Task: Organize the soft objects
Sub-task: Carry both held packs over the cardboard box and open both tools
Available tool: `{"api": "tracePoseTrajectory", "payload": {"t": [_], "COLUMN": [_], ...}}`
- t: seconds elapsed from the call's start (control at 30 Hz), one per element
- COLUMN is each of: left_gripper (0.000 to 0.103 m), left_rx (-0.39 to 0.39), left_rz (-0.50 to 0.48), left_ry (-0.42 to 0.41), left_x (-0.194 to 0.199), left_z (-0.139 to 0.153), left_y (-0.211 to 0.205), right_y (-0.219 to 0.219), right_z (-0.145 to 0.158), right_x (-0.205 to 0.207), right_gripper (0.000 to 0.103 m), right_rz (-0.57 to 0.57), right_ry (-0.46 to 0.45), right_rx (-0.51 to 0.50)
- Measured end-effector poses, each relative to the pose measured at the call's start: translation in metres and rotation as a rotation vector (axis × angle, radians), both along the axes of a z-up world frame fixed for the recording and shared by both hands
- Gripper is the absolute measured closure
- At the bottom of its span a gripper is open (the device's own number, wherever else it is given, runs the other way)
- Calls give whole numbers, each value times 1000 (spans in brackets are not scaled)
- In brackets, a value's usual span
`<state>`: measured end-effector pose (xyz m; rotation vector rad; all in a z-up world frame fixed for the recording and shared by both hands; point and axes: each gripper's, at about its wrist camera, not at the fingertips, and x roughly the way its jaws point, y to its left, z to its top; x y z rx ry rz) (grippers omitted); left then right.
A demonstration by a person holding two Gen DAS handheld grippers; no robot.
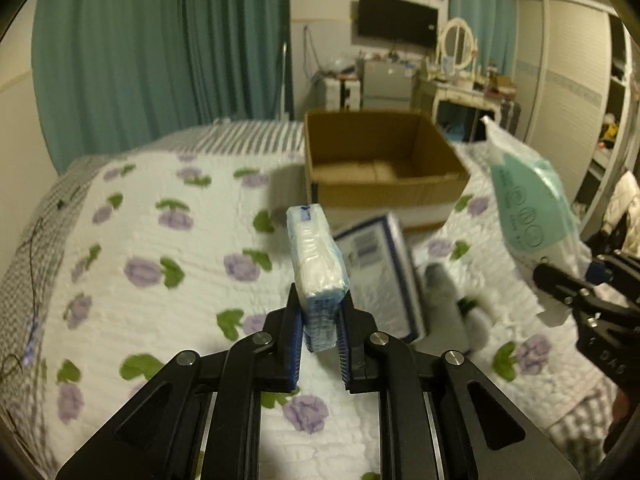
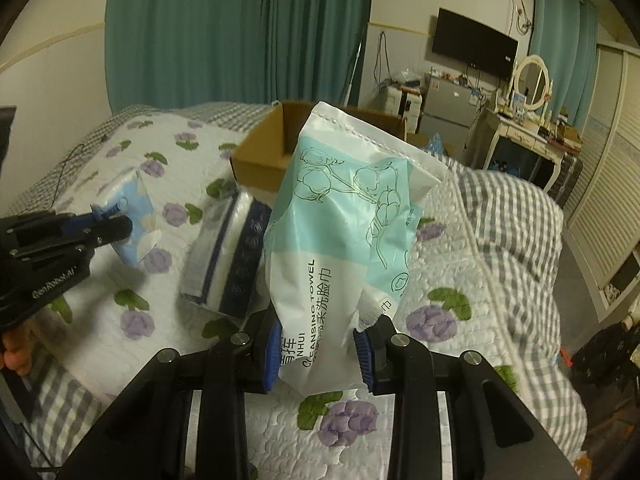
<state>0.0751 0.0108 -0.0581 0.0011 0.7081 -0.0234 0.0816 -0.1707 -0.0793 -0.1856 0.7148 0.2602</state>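
Observation:
My left gripper (image 1: 319, 334) is shut on a small blue-and-white tissue pack (image 1: 316, 264) and holds it upright above the flowered quilt; it also shows in the right wrist view (image 2: 134, 216). My right gripper (image 2: 316, 354) is shut on a mint-and-white cleansing towel bag (image 2: 344, 224), lifted above the bed; the bag shows at the right of the left wrist view (image 1: 532, 208). An open cardboard box (image 1: 380, 160) stands on the bed beyond both, its inside bare. A white-and-navy tissue package (image 2: 228, 256) lies on the quilt between the grippers.
A grey-and-white plush toy (image 1: 456, 300) lies beside the navy package (image 1: 384, 272). The bed has a flowered quilt (image 1: 160, 264) and a checked blanket (image 2: 512, 232) at right. Teal curtains, a dresser with a mirror, and a wardrobe stand beyond.

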Motion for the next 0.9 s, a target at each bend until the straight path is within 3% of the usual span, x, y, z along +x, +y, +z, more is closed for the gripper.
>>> {"api": "tracePoseTrajectory", "payload": {"t": [0.27,0.53,0.7,0.9], "left_gripper": [89,88,88,88], "left_rx": [-5,23,51,68], "left_rz": [-32,-57,-67,-87], "left_ry": [-98,-167,-145,-75], "left_x": [6,63,114,177], "left_z": [49,85,76,40], "left_y": [-7,-19,-30,-40], "right_y": [1,8,17,16], "right_z": [54,89,69,16], "right_x": [13,93,160,217], "right_gripper": [73,73,73,73], "right_rz": [40,77,77,64], "right_ry": [-94,-125,-65,24], "right_rx": [16,37,35,27]}}
